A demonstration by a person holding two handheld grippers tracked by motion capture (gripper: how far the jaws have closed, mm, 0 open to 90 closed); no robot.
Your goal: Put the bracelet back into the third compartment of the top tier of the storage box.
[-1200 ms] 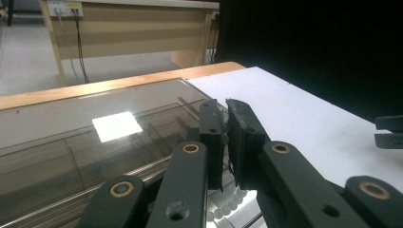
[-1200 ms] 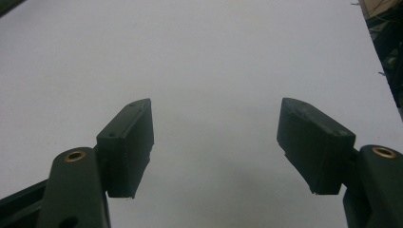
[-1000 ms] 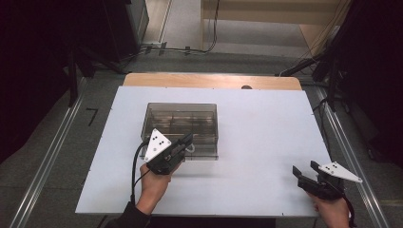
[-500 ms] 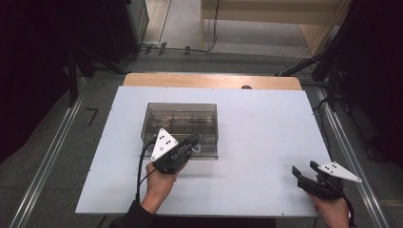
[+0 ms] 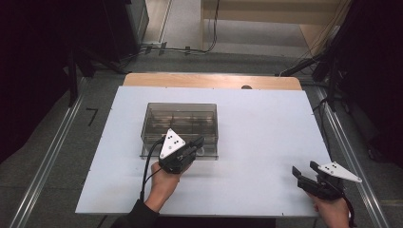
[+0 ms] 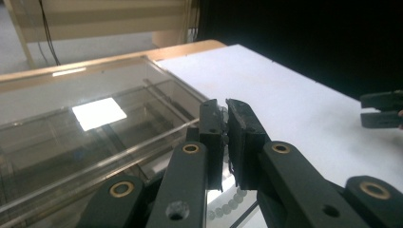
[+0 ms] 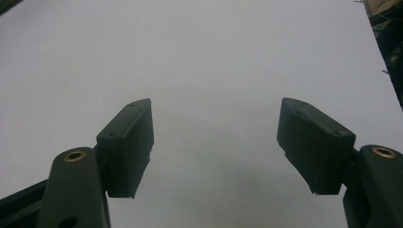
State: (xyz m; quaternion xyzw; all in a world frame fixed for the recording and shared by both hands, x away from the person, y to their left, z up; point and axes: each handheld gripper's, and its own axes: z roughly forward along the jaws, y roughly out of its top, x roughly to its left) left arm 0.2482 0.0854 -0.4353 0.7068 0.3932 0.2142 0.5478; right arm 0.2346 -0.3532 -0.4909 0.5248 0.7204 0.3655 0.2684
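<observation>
A clear plastic box (image 5: pixel 180 124) with inner dividers lies on the white table (image 5: pixel 266 128), left of centre. My left gripper (image 5: pixel 199 141) is at the box's near right corner, tips over its front wall. In the left gripper view the jaws (image 6: pixel 224 107) are pressed nearly together on something thin and dark, and a string of small pale beads (image 6: pixel 233 202) hangs below them beside the box (image 6: pixel 95 137). My right gripper (image 5: pixel 304 167) rests near the table's front right corner, jaws wide apart. In the right gripper view (image 7: pixel 214 109) nothing but bare table lies between them.
A wooden strip (image 5: pixel 214 80) borders the table's far edge. Metal rails (image 5: pixel 45 161) run along the floor on both sides. Cables and dark stands crowd the floor behind. The right gripper's jaws (image 6: pixel 382 109) appear far off in the left gripper view.
My left gripper has shifted a little to the right along the box's front wall. The right gripper has stayed in place, open.
</observation>
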